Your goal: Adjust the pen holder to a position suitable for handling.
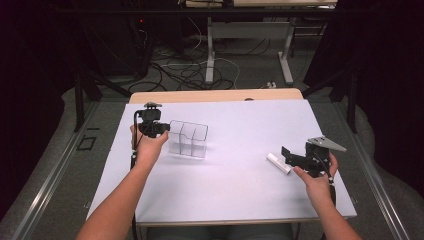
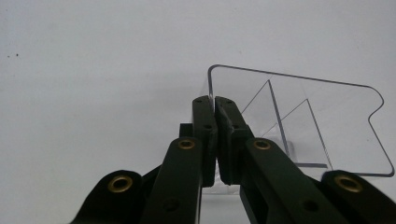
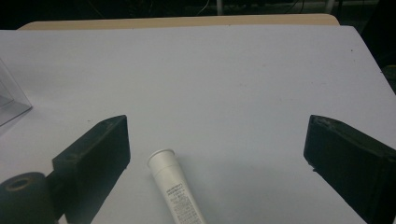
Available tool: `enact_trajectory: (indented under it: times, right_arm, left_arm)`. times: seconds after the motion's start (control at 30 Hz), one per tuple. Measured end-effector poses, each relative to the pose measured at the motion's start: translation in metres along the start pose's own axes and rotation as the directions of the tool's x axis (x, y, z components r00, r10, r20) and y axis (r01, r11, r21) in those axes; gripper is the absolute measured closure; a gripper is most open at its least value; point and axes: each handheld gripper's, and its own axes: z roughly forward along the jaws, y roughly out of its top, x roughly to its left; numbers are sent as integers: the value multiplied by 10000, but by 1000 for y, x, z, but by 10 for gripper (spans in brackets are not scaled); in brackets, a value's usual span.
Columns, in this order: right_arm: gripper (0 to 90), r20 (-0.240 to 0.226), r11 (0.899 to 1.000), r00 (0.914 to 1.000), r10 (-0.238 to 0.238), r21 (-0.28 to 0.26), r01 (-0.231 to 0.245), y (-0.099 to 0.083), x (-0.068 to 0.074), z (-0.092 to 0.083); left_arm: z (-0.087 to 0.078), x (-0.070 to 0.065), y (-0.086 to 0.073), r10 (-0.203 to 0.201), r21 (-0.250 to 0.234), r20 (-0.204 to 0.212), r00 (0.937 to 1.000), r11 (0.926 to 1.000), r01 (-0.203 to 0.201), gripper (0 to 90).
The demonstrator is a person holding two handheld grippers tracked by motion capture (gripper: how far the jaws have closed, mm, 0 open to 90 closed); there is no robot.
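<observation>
With my left fingers [image 2: 215, 105] clamped on the near-left wall of the clear organizer [image 1: 189, 138] at the table's [image 1: 240, 190] left, and my right fingers [image 3: 215, 154] spread wide around the white tube [image 3: 175, 186] lying at right, loading remains undone.

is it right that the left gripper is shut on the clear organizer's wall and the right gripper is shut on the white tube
Half right. The right gripper is open: the right gripper view shows its jaws wide apart around the white tube. The left gripper is shut on the clear organizer.
</observation>
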Motion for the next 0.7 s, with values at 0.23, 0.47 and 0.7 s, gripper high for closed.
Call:
enact_trajectory:
  times: [0.23, 0.47, 0.7]
  right_arm:
    - [66, 41, 9999, 10000, 2, -130, -1, 0, 1, 0]
    - [66, 66, 9999, 10000, 5, -128, -5, 0, 1, 0]
    - [66, 86, 10000, 10000, 48, -46, -48, 0, 2, -1]
  left_arm:
    - [-5, 3, -21, -283, -84, 5, 9996, 9996, 283, 882]
    - [-7, 6, -32, -209, -365, 169, 9996, 9991, 215, 875]
    - [-14, 11, -35, -78, -1234, 740, 9972, 9922, 170, 797]
